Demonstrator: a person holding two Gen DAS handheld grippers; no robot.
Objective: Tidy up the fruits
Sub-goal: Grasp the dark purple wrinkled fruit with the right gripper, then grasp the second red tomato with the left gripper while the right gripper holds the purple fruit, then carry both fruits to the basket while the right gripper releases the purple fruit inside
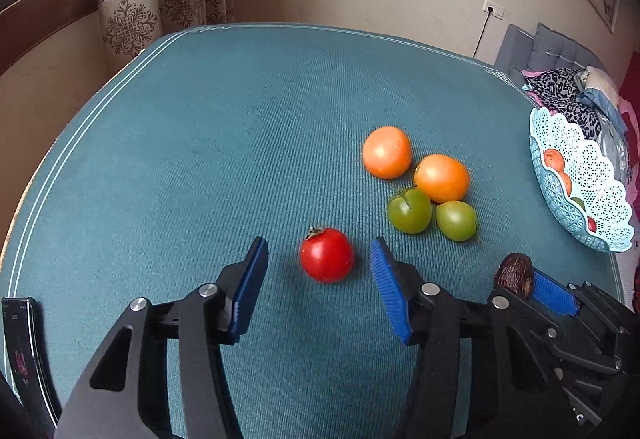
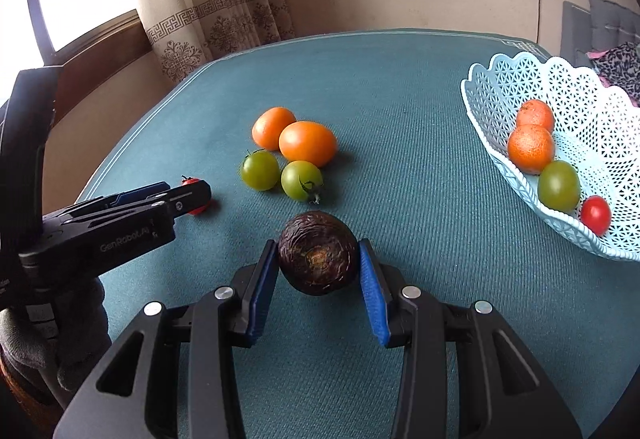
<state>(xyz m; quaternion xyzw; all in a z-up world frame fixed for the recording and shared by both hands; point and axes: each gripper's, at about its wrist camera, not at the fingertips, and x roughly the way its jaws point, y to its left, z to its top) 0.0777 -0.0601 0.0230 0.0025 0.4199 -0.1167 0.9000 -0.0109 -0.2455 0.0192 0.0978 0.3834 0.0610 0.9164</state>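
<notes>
A dark, wrinkled avocado (image 2: 317,252) is sitting between the blue pads of the right gripper (image 2: 319,271), which is closing on it from both sides at the near middle of the teal-covered counter (image 2: 400,99). A red tomato (image 1: 327,255) is lying on the counter between the spread fingers of the left gripper (image 1: 319,279), which is standing wide open and touching nothing. Farther off, two orange tomatoes (image 1: 387,152) and two green tomatoes (image 1: 409,210) are clustering together, touching one another. At the far right, a pale blue lattice basket (image 2: 500,87) is holding two mandarins (image 2: 531,148), one green tomato and one small red tomato.
</notes>
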